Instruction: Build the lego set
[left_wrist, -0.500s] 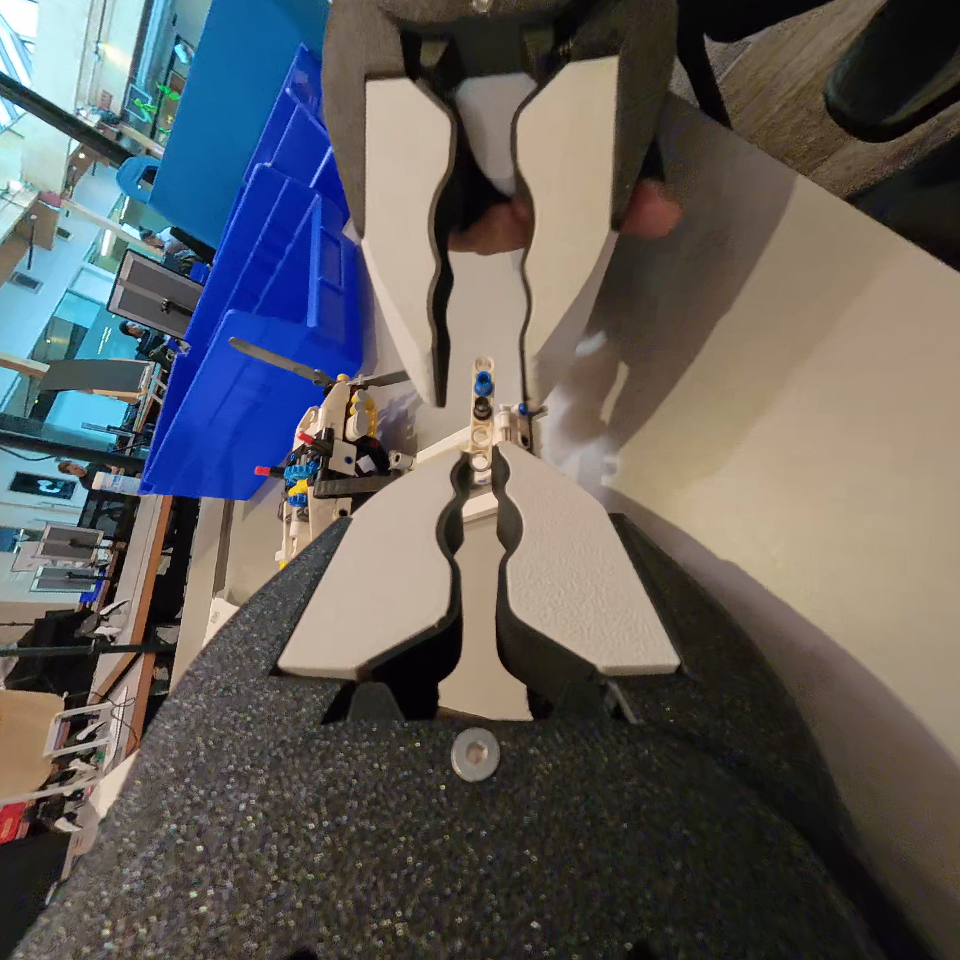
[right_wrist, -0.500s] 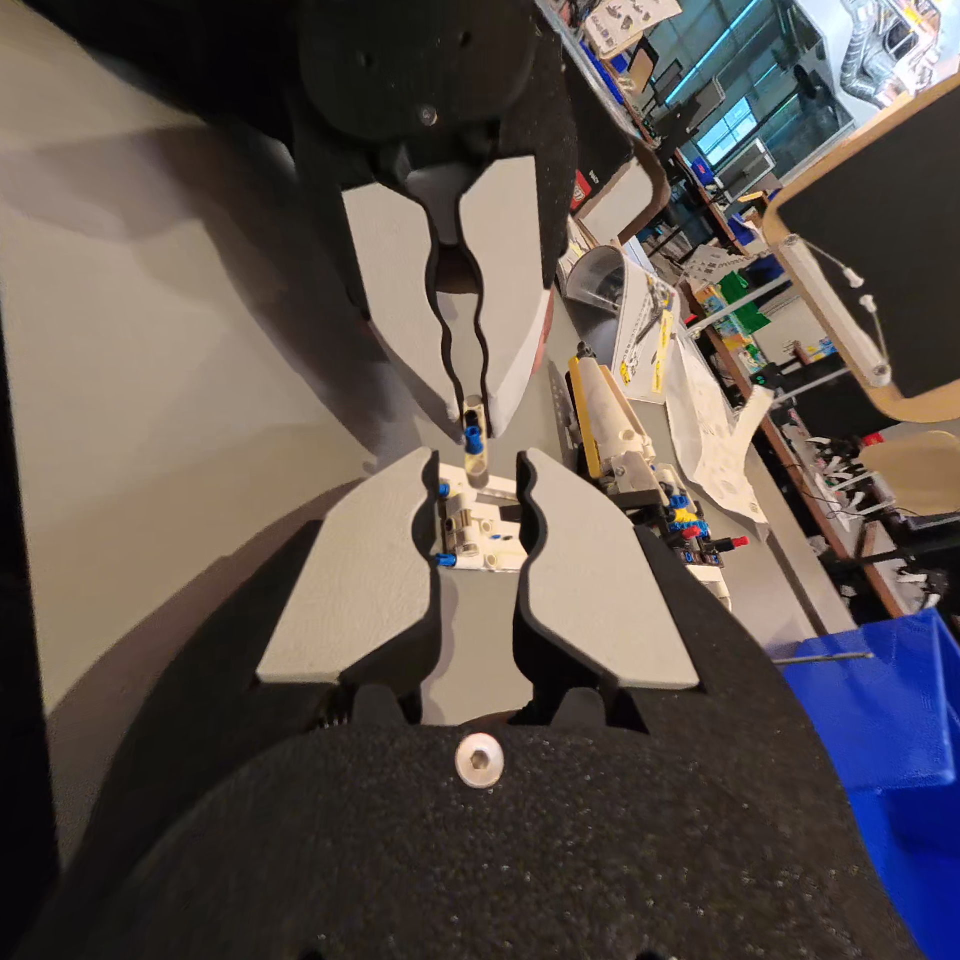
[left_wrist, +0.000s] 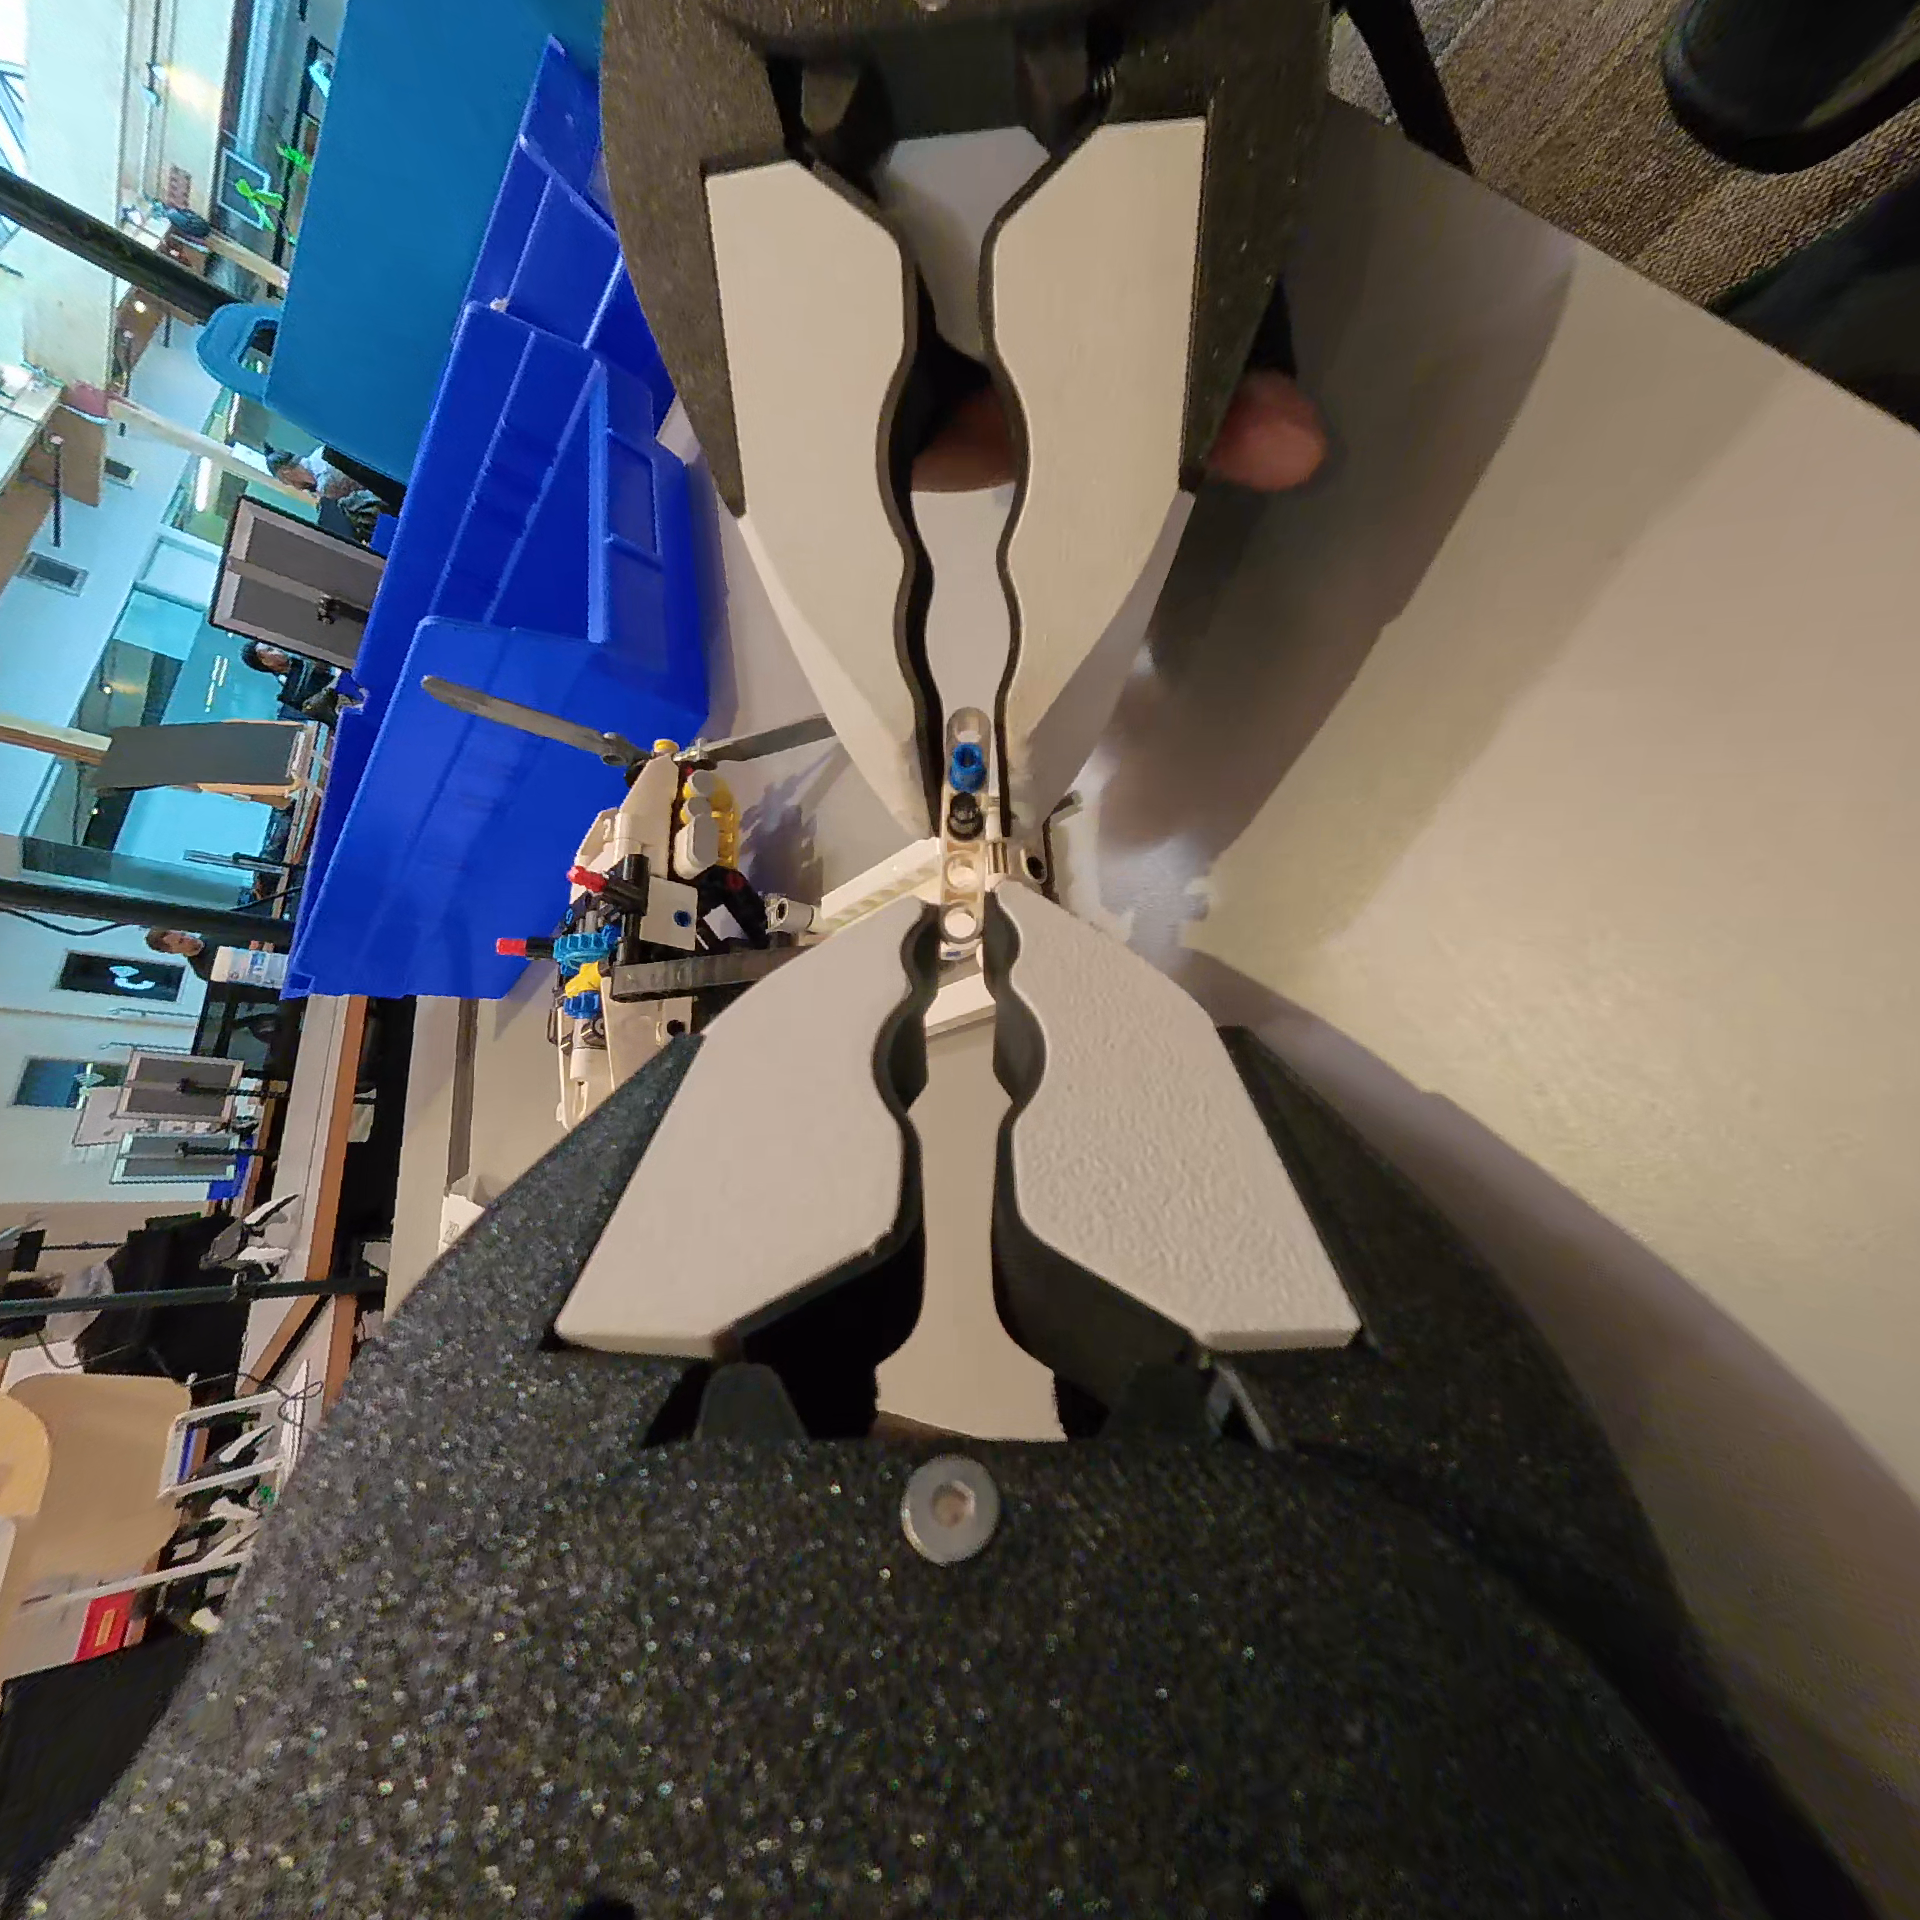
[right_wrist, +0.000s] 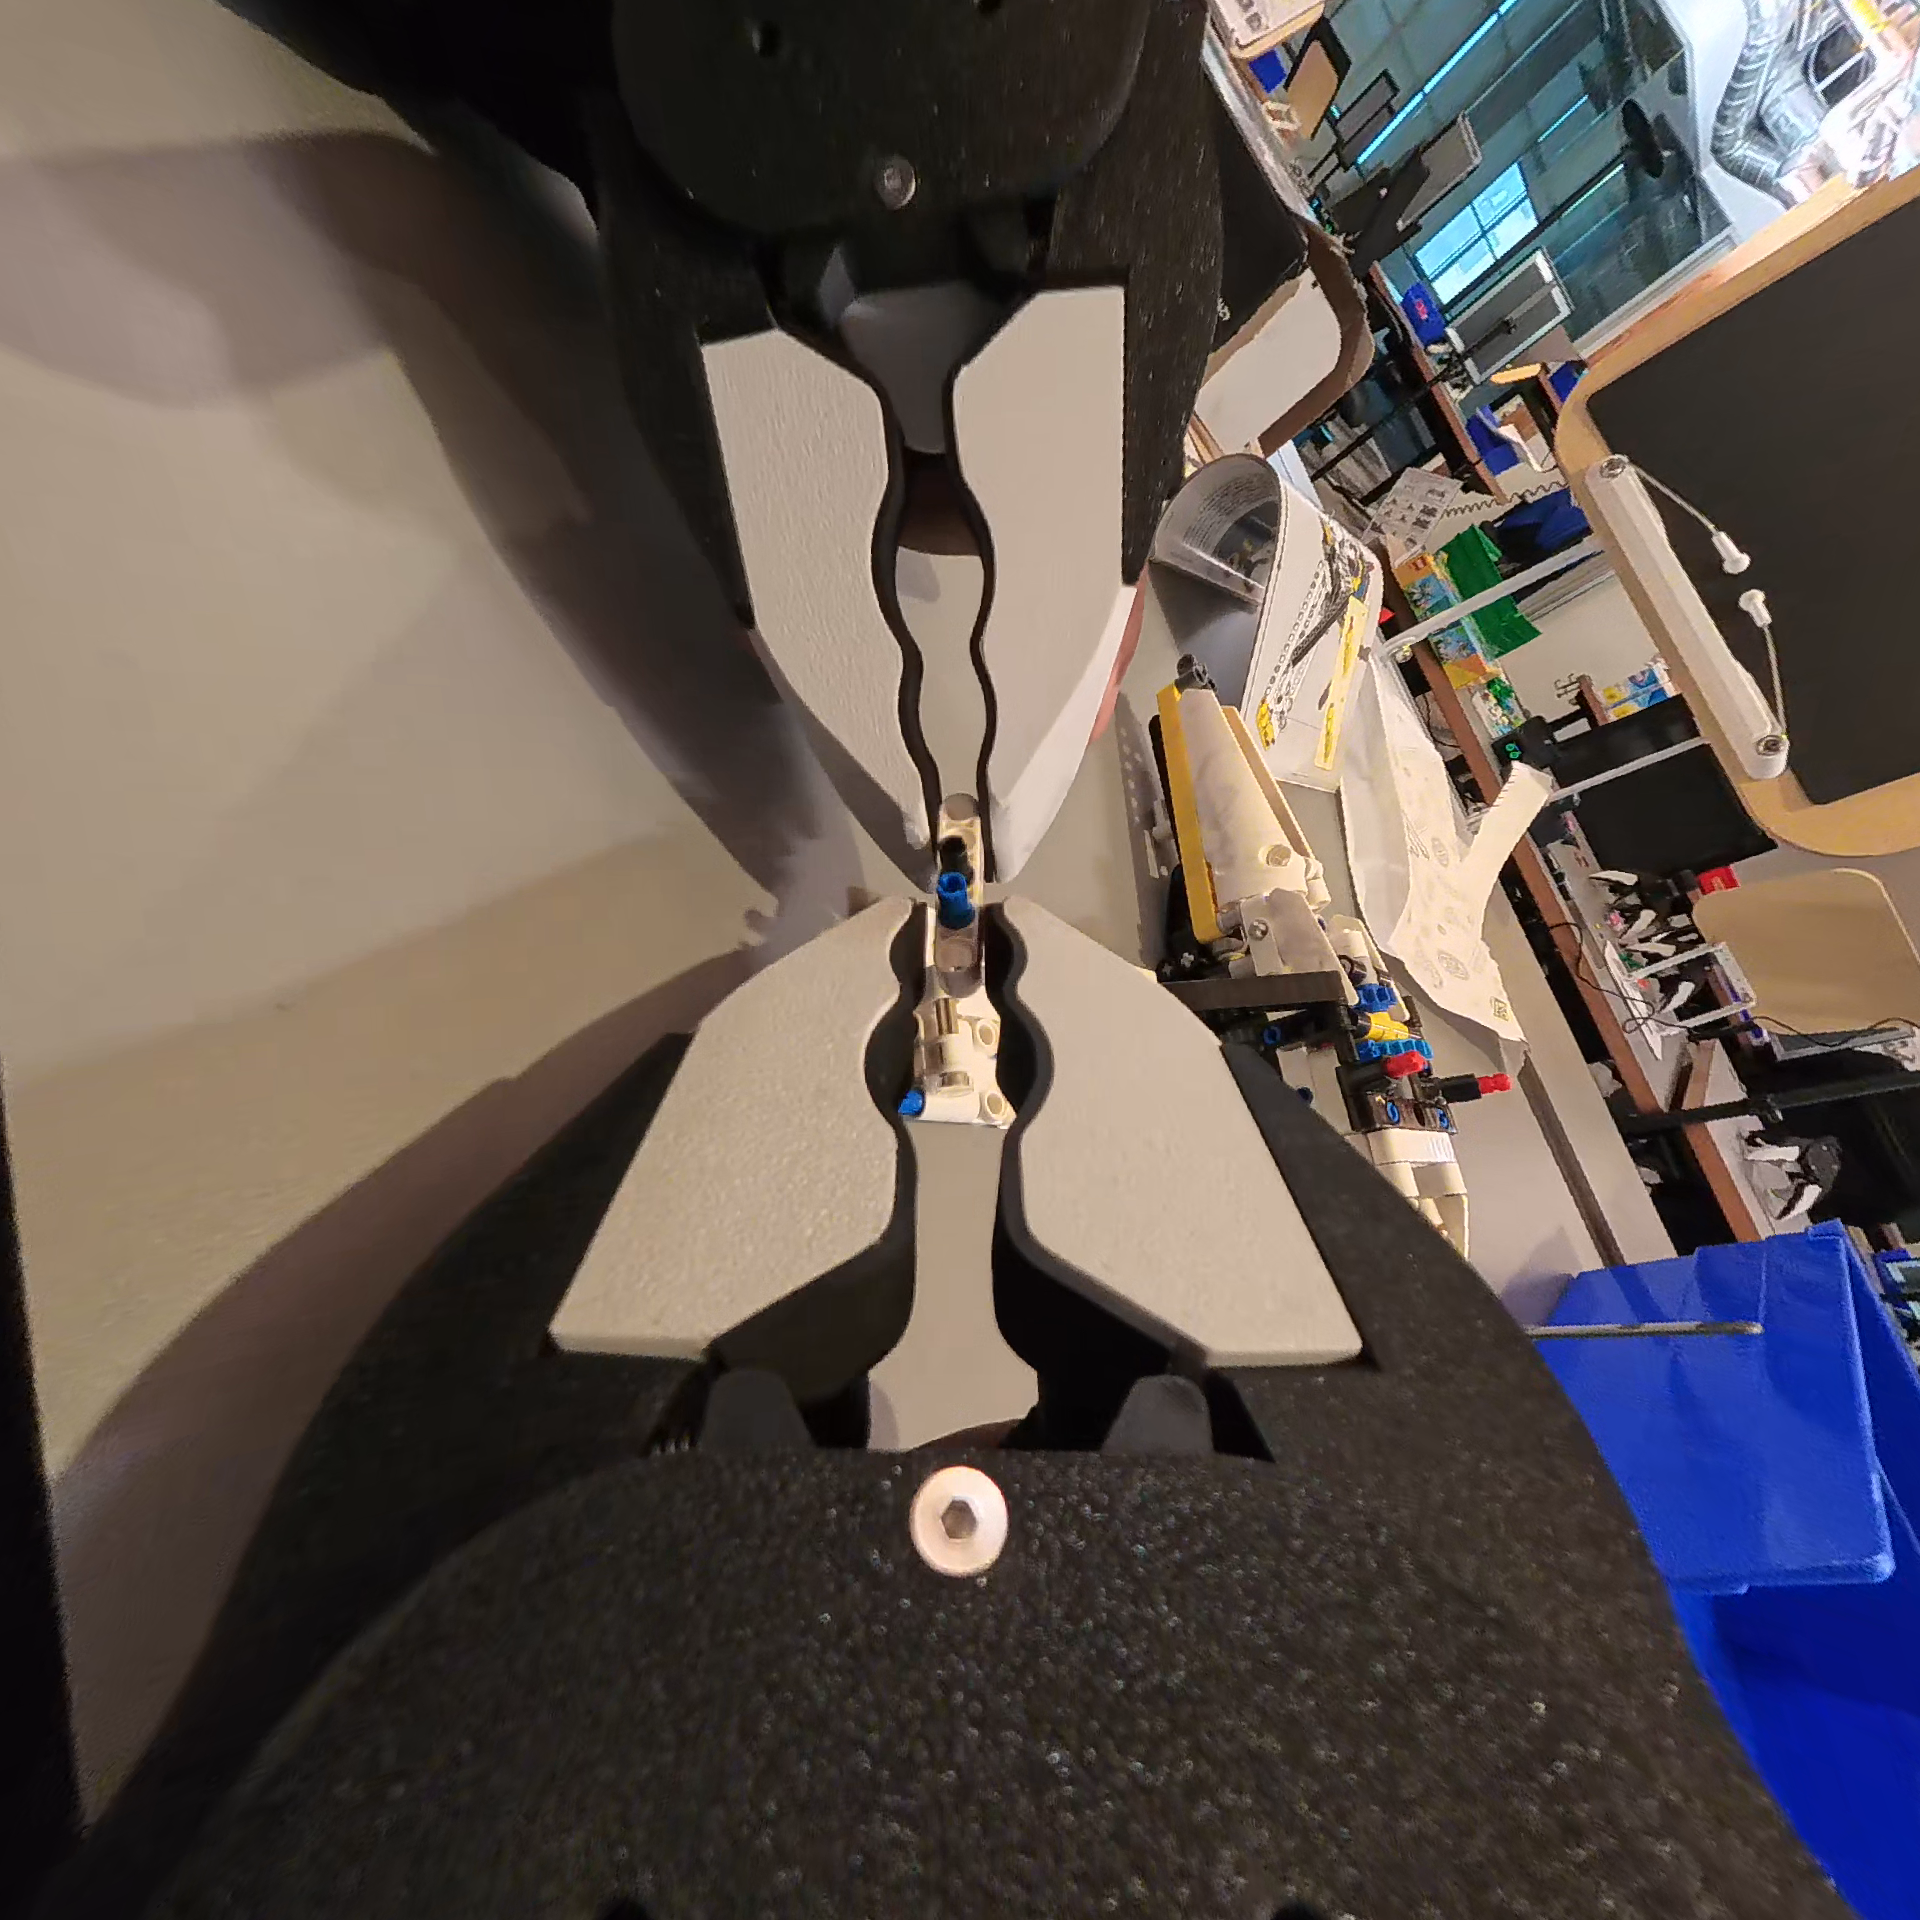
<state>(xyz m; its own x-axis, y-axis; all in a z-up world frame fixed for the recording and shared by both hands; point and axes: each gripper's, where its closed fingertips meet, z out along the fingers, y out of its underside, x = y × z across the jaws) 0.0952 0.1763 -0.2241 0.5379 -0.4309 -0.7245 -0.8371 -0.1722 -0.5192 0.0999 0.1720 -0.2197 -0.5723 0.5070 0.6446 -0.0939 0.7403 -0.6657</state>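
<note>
Spreading wide, pale tabletop (left_wrist: 1558, 831) fronts blue bins (left_wrist: 499, 727), cluttered workshop.

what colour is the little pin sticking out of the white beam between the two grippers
Blue pin, next to a black one, on the white beam; clearest in the left wrist view.

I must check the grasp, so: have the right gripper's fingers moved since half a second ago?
Yes. Seen from the left wrist, the right gripper's fingers closed inward onto the white beam, which the left gripper holds in place.
</note>
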